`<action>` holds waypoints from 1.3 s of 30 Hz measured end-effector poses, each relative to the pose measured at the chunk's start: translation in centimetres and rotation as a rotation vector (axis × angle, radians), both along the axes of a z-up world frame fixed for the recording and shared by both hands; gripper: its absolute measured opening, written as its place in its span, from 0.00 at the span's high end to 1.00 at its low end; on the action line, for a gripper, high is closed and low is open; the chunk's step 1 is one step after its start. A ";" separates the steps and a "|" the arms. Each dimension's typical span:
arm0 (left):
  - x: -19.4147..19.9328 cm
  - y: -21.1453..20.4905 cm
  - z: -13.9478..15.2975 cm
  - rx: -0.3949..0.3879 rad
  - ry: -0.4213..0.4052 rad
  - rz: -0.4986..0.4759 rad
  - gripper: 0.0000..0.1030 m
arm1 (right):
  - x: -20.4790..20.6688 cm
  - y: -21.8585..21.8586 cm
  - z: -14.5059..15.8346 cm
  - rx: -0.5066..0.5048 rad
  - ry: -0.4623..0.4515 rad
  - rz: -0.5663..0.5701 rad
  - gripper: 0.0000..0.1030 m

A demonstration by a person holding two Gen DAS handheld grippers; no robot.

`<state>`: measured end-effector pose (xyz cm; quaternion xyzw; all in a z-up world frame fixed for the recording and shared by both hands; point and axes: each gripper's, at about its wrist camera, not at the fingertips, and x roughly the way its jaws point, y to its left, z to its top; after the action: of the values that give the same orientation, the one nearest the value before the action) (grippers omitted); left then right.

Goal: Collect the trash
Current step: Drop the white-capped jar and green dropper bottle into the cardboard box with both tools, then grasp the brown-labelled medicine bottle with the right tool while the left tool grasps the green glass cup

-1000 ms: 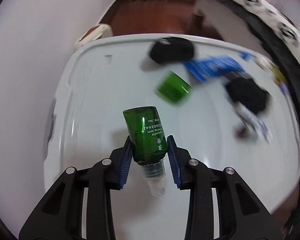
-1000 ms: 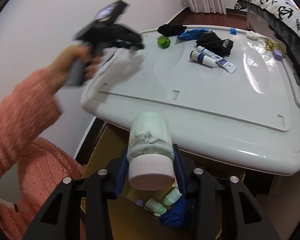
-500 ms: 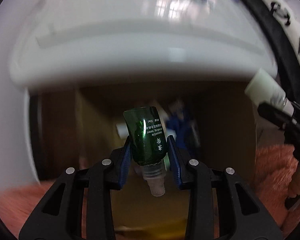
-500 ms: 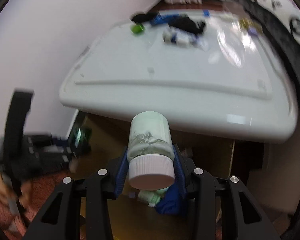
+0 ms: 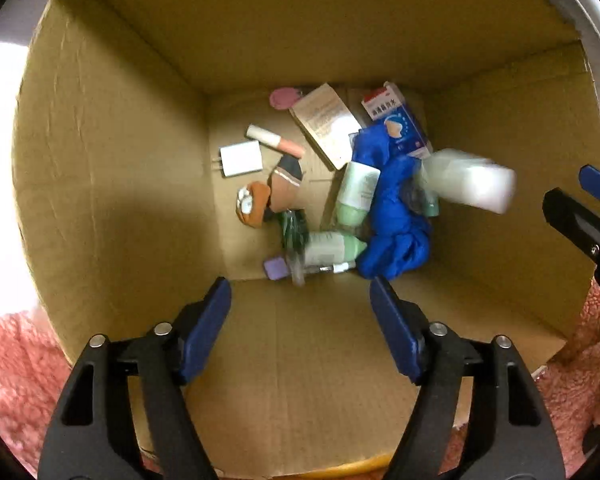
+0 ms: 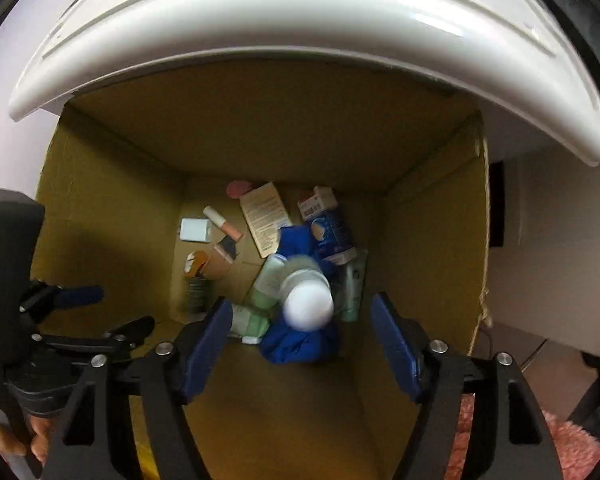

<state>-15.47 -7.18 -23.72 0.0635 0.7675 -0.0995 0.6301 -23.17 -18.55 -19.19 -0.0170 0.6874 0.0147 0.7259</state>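
Observation:
Both views look down into an open cardboard box (image 5: 120,160) (image 6: 428,260) that holds trash. My left gripper (image 5: 300,296) hangs over it with its jaws opening and nothing between them. Below it the dark green bottle (image 5: 293,232) is a blur among the trash. My right gripper (image 6: 300,308) is also opening. The pale jar with the white cap (image 6: 306,298) drops free between its pads, touching neither, and shows as a white blur (image 5: 468,184) in the left wrist view. Each gripper shows in the other's view, the right gripper (image 5: 580,204) at the edge and the left gripper (image 6: 104,312) low on the left.
The white table's rim (image 6: 300,28) overhangs the box's far side. On the box floor lie a blue cloth (image 5: 396,216), a white charger (image 5: 240,158), a blue and white carton (image 5: 396,120) and pale green tubes (image 5: 356,192). Pink fluffy fabric (image 5: 12,360) borders the near side.
Both grippers came down from the table to above the box and opened. The green bottle left the left one and the jar left the right one, both falling into the box.

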 end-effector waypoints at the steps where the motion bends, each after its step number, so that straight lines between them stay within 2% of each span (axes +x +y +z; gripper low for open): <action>1: 0.0 0.0 0.1 0.004 -0.011 -0.003 0.28 | 0.0 -0.1 0.0 0.000 0.000 -0.003 0.29; 10: 0.3 -0.2 1.2 -0.001 -0.046 -0.004 0.28 | -0.3 -0.7 0.6 0.008 -0.024 -0.027 0.28; 13: 0.5 -0.6 3.8 -0.009 -0.129 -0.020 0.28 | -0.3 -0.3 2.0 0.028 -0.078 -0.022 0.24; 15: 1.3 -0.6 6.3 -0.049 -0.195 -0.013 0.28 | -0.3 -0.1 3.6 0.048 -0.132 -0.014 0.19; 17: 2.6 -0.3 8.8 -0.072 -0.267 0.008 0.27 | 0.1 -0.1 5.6 0.062 -0.198 -0.004 0.18; 18: 3.5 -0.1 10.3 -0.073 -0.308 0.028 0.23 | 0.5 -0.1 6.3 0.067 -0.217 0.004 0.18; 20: 5.2 0.3 12.2 -0.080 -0.350 0.061 0.21 | 1.7 -0.1 8.2 0.074 -0.274 0.034 0.18; 23: 8.3 0.8 14.4 -0.082 -0.420 0.099 0.21 | 4.1 0.3 10.2 0.038 -0.339 0.077 0.18; 26: 10.5 1.5 15.1 -0.079 -0.455 0.135 0.21 | 8.0 1.2 11.7 0.033 -0.417 0.140 0.19; 30: 12.0 2.7 14.2 -0.101 -0.449 0.175 0.21 | 13.7 2.4 11.7 0.032 -0.463 0.262 0.19; 35: 12.4 3.5 12.4 -0.096 -0.404 0.159 0.20 | 20.3 3.3 10.2 -0.044 -0.496 0.367 0.19; 37: 12.5 3.7 11.9 -0.101 -0.388 0.171 0.16 | 22.7 3.9 9.3 -0.071 -0.501 0.403 0.23; 38: 12.4 3.6 11.9 -0.103 -0.384 0.173 0.16 | 23.9 4.1 8.8 -0.076 -0.481 0.413 0.29; 39: 12.3 3.3 12.0 -0.110 -0.385 0.167 0.16 | 24.9 4.0 8.2 -0.081 -0.458 0.418 0.40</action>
<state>-3.17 -3.87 -11.72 -0.0171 0.6291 -0.0749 0.7735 1.73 -14.51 -11.02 -0.1899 0.4878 0.1320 0.8418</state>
